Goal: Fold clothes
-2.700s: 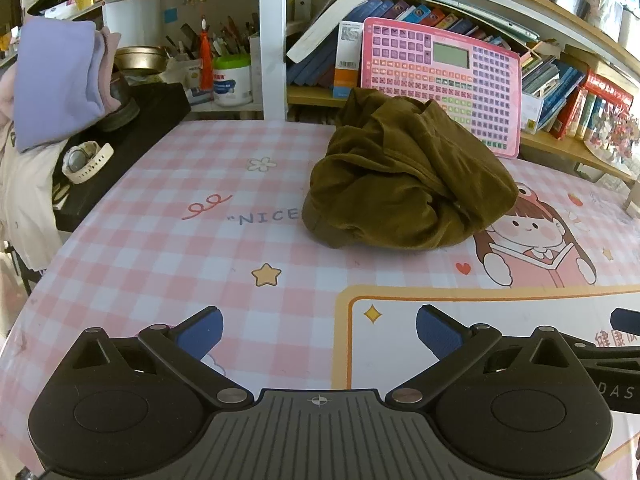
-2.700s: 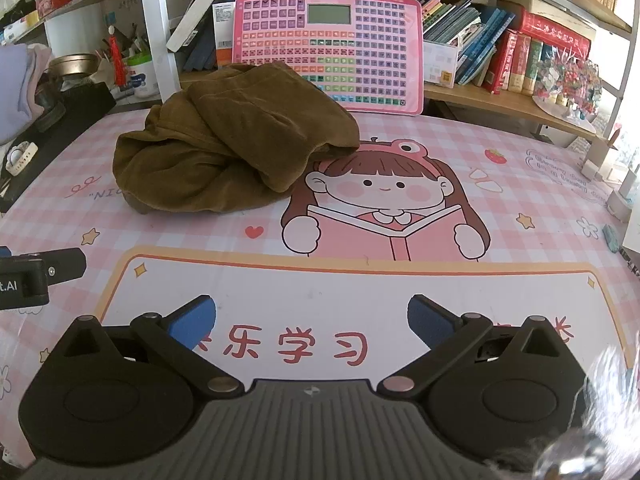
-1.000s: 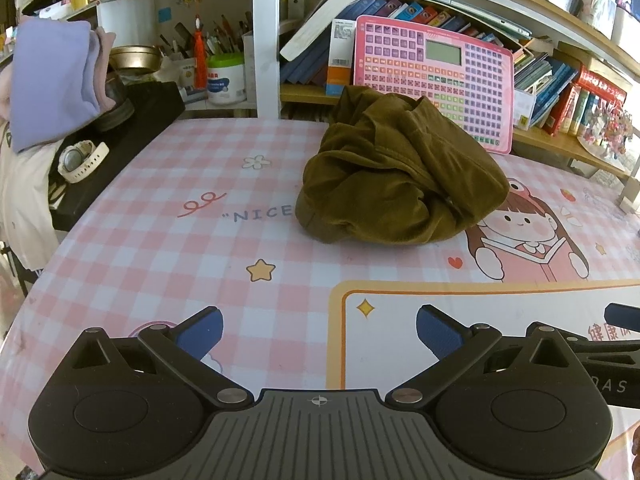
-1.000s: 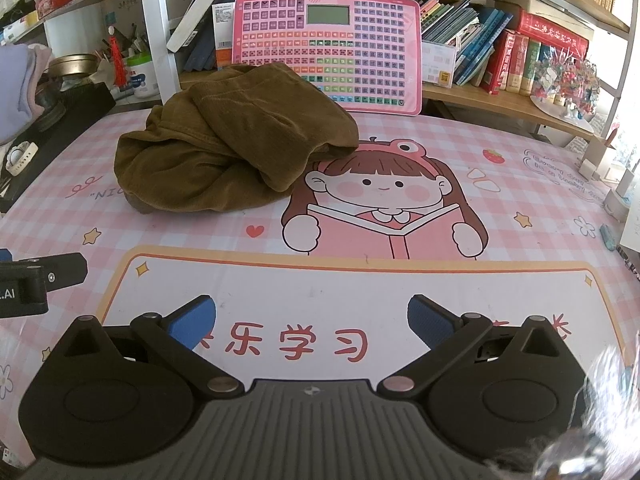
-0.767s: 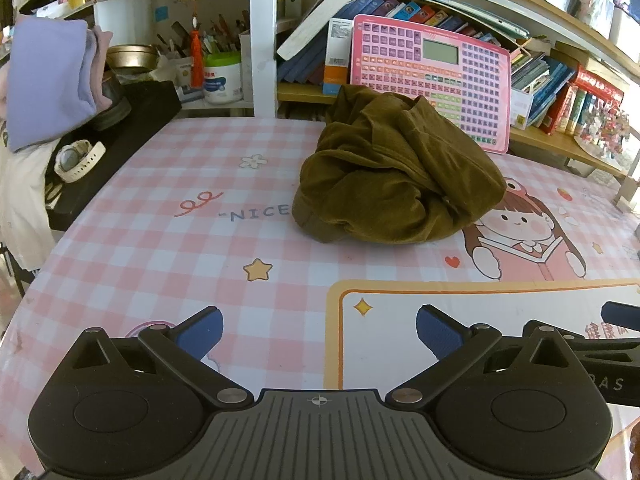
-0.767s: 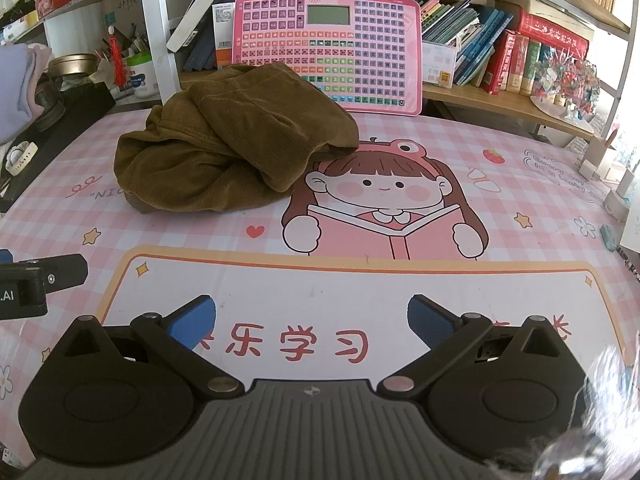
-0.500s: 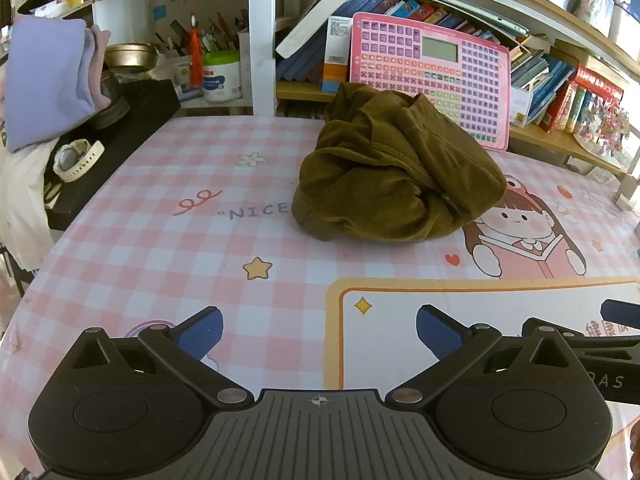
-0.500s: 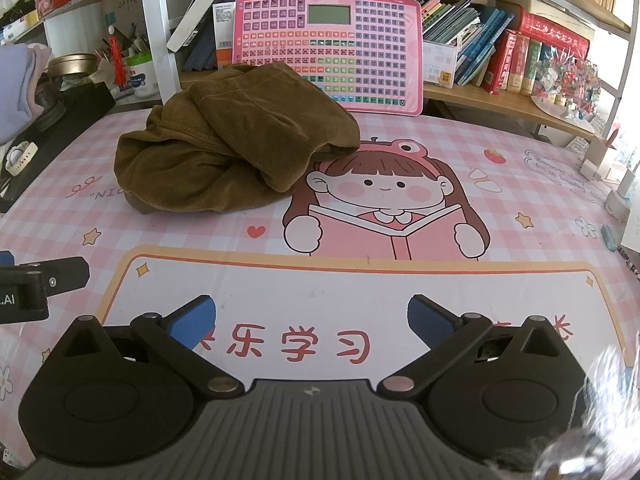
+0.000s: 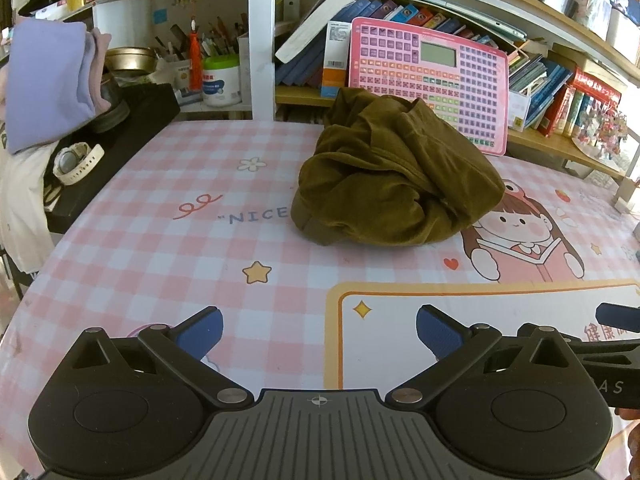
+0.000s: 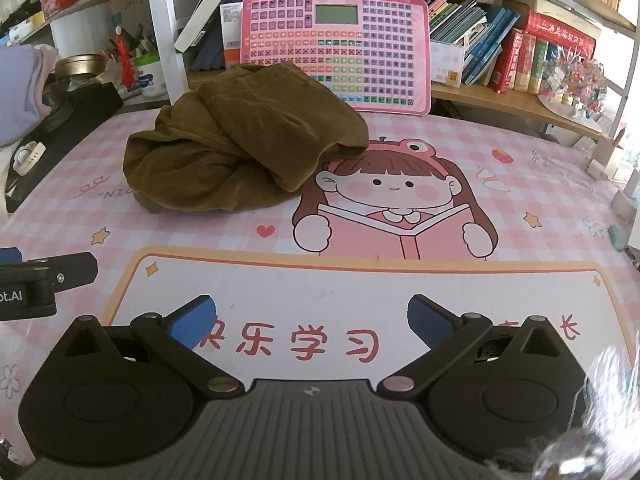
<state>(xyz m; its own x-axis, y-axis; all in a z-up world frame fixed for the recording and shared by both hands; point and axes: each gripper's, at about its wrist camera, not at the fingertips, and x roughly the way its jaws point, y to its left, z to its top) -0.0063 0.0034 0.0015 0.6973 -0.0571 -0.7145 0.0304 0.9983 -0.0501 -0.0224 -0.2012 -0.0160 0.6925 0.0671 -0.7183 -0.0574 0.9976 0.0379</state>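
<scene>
Left wrist view: left gripper [image 9: 319, 330] and right gripper [image 10: 311, 320] both spread wide, empty, low over pink mat [image 9: 168, 248]; crumpled brown garment [image 9: 394, 196] heaped ahead w/ room to spread, untouched.

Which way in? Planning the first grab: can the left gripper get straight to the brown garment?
Probably yes. The left gripper has its jaws open and empty, and only bare tablecloth lies between it and the crumpled brown garment.
</scene>
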